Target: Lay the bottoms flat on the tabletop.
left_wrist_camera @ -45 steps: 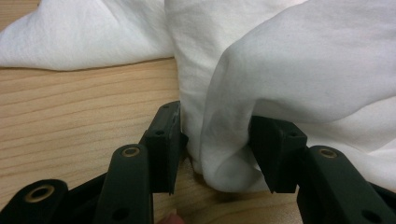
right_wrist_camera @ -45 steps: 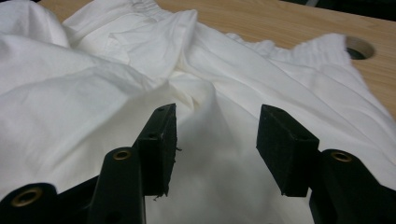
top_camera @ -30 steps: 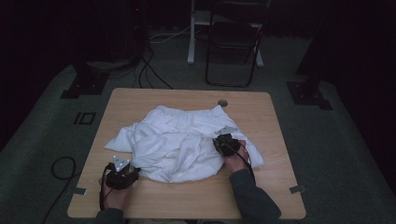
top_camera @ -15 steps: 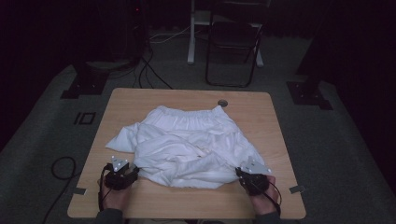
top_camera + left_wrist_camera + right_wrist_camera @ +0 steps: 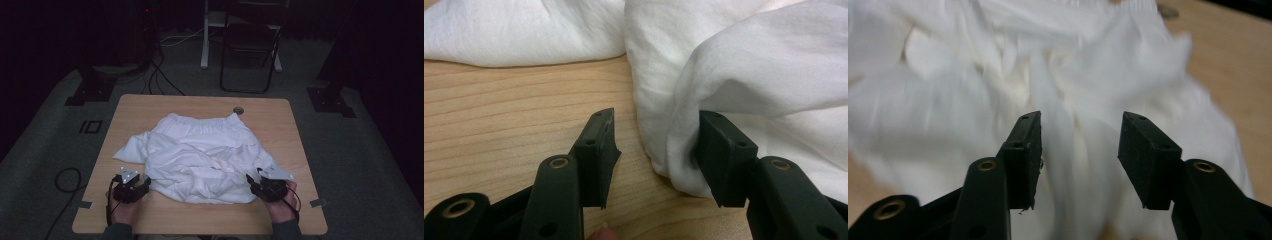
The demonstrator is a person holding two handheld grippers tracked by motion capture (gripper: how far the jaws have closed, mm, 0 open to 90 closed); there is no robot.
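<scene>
While white shorts [image 5: 200,157] lie crumpled mid-table, waistband on far side, hem toward person, long axis runs left-right between both hands. Left gripper [image 5: 131,186] at shorts' near-left corner, jaws part open, fold of cloth [image 5: 684,150] between them, against one pad, not pinched. Right gripper [image 5: 267,186] at shorts' near-right corner, jaws just opening, nothing clamped; cloth straight ahead. Table [image 5: 150,107] bare around shorts.
</scene>
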